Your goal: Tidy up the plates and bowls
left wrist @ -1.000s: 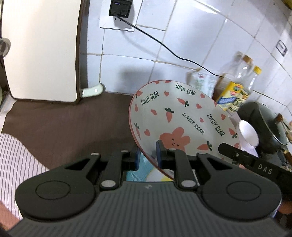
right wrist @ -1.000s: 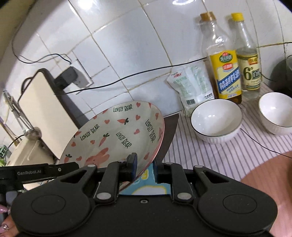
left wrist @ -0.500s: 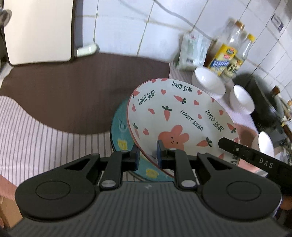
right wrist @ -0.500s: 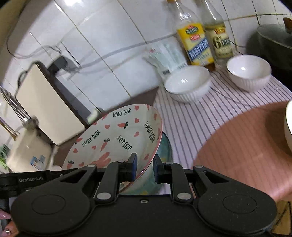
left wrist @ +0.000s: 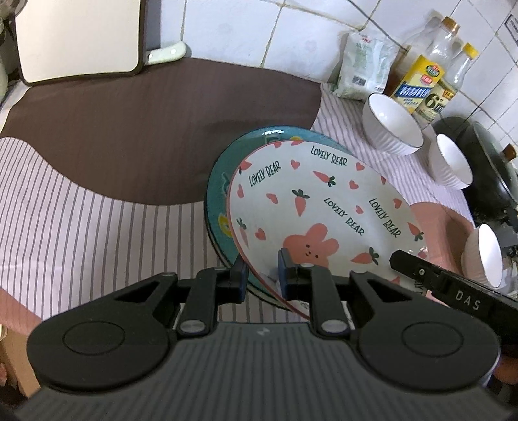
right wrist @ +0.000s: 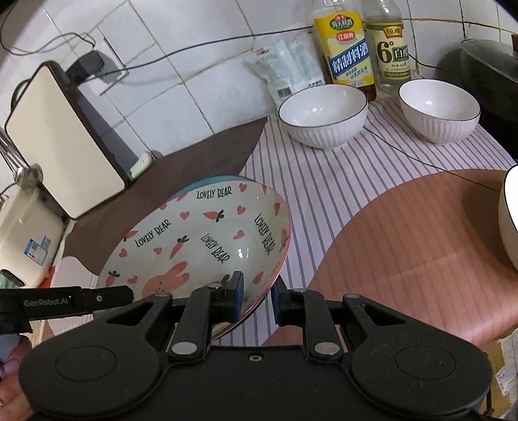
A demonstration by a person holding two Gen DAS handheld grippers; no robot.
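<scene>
Both grippers' fingers (left wrist: 239,278) pinch the bear plate's (left wrist: 317,207) rim between them.

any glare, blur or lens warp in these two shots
Left wrist view: sharp, no motion blur; the fisheye bows the white tiled wall, and the corners go dark. Right wrist view: small bright glints inside the carrot-and-rabbit printed plate and the nearer white ribbed bowl; tile lines curve strongly, upper corners vignette.

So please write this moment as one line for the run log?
left gripper: jaws shut on rabbit plate rim | right gripper: same plate, opposite rim | plate tilted above teal plate | not released
</scene>
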